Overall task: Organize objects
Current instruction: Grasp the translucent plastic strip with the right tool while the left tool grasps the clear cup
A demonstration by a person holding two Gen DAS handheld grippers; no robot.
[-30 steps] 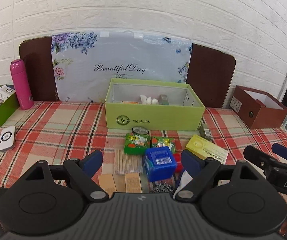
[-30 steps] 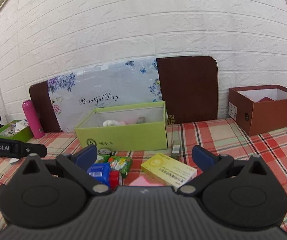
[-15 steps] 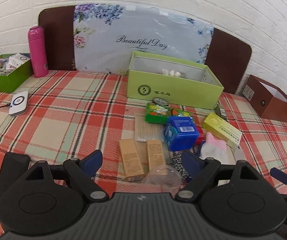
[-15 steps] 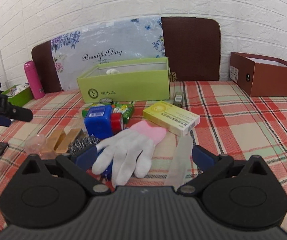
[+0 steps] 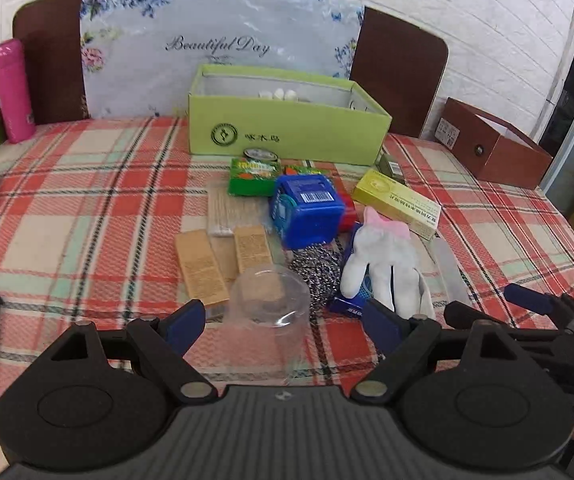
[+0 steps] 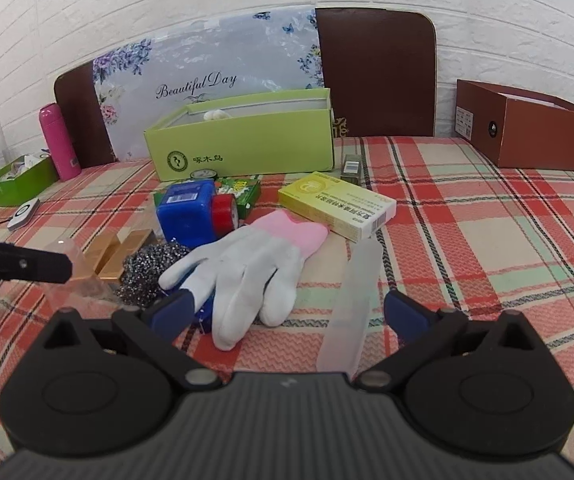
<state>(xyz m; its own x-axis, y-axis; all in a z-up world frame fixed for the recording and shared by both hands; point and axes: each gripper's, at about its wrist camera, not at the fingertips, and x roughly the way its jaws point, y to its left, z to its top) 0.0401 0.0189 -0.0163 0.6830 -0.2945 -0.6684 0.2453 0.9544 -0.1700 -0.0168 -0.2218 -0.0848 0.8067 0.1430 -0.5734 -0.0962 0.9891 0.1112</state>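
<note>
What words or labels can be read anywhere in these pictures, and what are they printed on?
"Beautiful Day": script on the floral board against the wall.
"啄木鸟": beside a round logo on the green box.
Barcode on the blue container: digits too small to read.
Yellow carton: Chinese print too small to read.
Brown box: white sticker, unreadable.
Tan packets: fine print, blurred.

A dense clutter fronts the green box [image 5: 287, 128]: clear cup [image 5: 269, 300], steel scourer [image 5: 315, 268], white glove [image 6: 247, 268], blue container [image 5: 307, 210]. Bare plaid counter [image 6: 487, 248] lies right of the yellow carton [image 6: 337, 204].
</note>
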